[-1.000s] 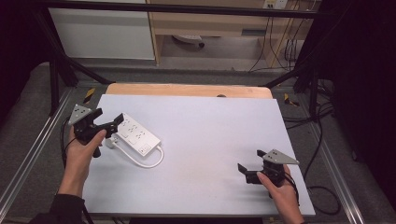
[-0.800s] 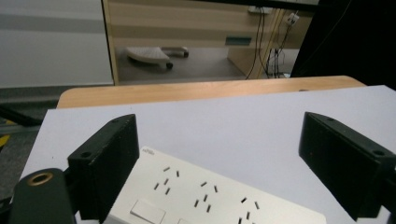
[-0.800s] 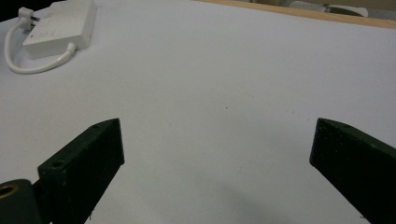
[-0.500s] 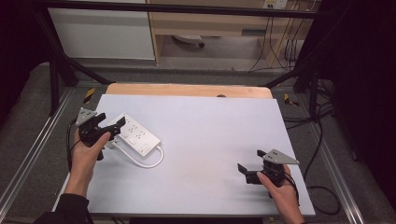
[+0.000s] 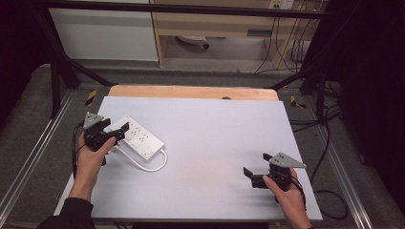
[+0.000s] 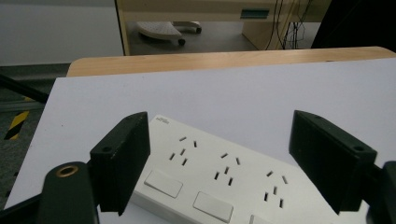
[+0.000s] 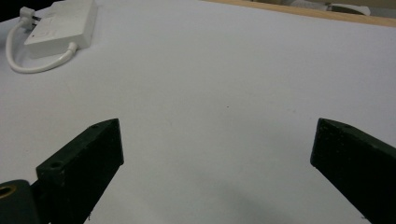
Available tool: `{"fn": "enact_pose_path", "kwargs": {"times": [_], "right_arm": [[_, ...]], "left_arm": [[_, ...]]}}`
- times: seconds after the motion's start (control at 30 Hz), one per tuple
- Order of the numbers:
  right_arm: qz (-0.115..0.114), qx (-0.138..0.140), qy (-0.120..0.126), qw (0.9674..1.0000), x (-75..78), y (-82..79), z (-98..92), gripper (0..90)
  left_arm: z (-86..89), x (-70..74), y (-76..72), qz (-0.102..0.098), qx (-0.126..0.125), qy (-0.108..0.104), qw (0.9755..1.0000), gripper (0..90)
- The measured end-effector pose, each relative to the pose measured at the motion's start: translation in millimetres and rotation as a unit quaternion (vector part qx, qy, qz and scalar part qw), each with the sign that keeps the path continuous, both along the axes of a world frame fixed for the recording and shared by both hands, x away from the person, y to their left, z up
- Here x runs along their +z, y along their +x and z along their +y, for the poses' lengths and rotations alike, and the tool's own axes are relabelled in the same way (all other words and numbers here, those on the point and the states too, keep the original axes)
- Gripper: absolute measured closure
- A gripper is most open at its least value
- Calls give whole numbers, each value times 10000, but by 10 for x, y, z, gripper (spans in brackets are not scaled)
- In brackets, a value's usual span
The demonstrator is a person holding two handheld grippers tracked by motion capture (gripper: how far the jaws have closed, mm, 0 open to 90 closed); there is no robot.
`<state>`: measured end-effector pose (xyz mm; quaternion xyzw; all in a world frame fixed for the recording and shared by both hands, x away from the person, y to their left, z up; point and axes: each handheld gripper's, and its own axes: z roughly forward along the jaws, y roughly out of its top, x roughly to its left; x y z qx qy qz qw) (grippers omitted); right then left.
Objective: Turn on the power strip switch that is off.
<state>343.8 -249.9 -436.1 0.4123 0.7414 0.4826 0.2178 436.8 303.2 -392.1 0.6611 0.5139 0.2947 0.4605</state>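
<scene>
A white power strip [image 5: 138, 138] with several sockets and switches lies at the left of the white tabletop, and its white cable [image 5: 148, 164] loops toward the front. My left gripper [image 5: 117, 132] sits at the strip's left end. In the left gripper view the power strip [image 6: 224, 172] lies between the jaws of the left gripper [image 6: 222, 135]. The jaws have just been closing and stand wide, with no pad clearly pressing on it. My right gripper [image 5: 253, 171] hovers open over bare table at the front right. From the right gripper [image 7: 217, 140] the power strip [image 7: 60, 21] shows far off.
The white table cover [image 5: 215, 124] ends at a wooden strip [image 5: 191, 91] along the far edge. Metal frame rails [image 5: 28, 152] run down both sides. Beyond the table are a cabinet [image 5: 105, 33] and floor cables [image 5: 329, 143].
My left gripper has edged right onto the strip's left end and its jaws stand a little narrower. The right gripper has not moved.
</scene>
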Motion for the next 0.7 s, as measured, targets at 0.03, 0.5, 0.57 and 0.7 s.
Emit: {"fn": "enact_pose_path", "kwargs": {"times": [0.03,0.5,0.57,0.7], "right_arm": [[1,1,-2,10000,0,0,0,30],[13,0,3,10000,-1,1,1,31],[17,3,0,10000,-2,1,2,31],[32,3,5,10000,-4,3,5,31]], "left_arm": [[0,-2,1,9,-10,22,10000,211],[9,-75,5,54,16,133,9999,453],[8,-88,11,54,24,134,9999,505],[-13,-143,36,86,41,156,9998,579]]}}
